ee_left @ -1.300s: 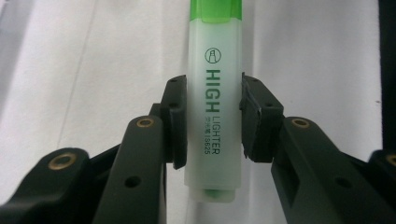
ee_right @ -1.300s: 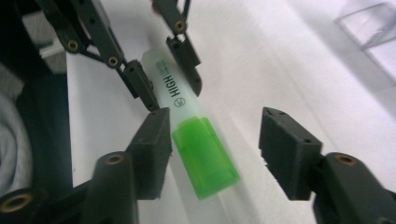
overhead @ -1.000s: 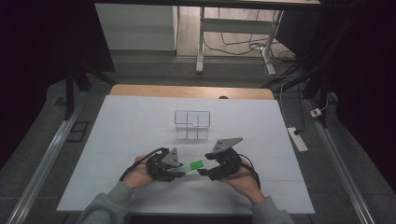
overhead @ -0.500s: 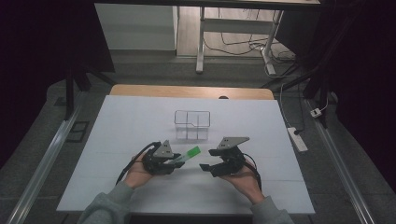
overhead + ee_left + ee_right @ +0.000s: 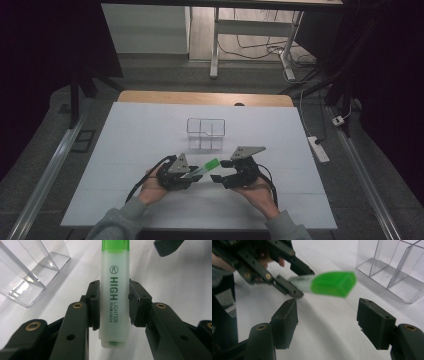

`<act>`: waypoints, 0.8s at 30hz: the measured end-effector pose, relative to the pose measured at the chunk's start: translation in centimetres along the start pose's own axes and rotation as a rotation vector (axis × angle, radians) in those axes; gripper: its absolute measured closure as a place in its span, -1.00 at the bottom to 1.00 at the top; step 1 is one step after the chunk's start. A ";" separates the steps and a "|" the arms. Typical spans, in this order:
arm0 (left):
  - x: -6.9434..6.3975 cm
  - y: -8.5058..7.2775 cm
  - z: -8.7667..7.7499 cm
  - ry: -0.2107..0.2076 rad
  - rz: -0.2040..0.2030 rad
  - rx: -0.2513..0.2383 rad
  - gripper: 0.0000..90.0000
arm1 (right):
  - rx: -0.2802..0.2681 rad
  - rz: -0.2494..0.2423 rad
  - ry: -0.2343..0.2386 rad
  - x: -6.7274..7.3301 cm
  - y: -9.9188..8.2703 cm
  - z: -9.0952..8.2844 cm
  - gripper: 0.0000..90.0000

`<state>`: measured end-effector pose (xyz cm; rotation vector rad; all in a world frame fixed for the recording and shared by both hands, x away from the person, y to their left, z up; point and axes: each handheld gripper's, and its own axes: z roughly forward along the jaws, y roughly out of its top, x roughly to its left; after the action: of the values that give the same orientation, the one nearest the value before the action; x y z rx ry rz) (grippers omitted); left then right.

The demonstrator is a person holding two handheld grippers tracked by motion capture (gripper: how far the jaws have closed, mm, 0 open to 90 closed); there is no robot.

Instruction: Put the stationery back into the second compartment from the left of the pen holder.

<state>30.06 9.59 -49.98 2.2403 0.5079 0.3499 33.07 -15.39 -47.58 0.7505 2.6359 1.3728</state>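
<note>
The left gripper (image 5: 186,176) is clamped on a green highlighter (image 5: 114,293), both pads (image 5: 93,305) pressed against the pale barrel at mid-length, the green cap pointing away toward one o'clock in the high view. The highlighter hangs above the tabletop (image 5: 150,130), low and close to the person, between the two hands. The right gripper (image 5: 220,171) sits just at the highlighter's three o'clock, jaws spread wide apart with nothing between them; in the right gripper view the cap (image 5: 333,283) floats above and beyond the open jaws.

Risks, as I judge them: the grip takes only a narrow band of a smooth plastic barrel, so a twist or a knock from the right gripper could pivot or slide the highlighter loose onto the tabletop. If a handover is meant, closing on the cap alone might pull the cap off instead of taking the whole highlighter.

A clear divided organizer (image 5: 206,133) stands at twelve o'clock from the hands, apart from both; its compartments look empty, though the transparent walls make that hard to confirm. Nothing lies between the highlighter and it.
</note>
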 end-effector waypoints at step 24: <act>-3.0 0.8 2.1 0.086 0.102 0.051 0.44 | -0.048 0.075 0.122 0.2 0.2 0.4 0.52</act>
<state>28.46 6.39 -50.98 2.3138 0.4533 0.4920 33.07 -14.89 -47.65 0.7923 2.6796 1.5425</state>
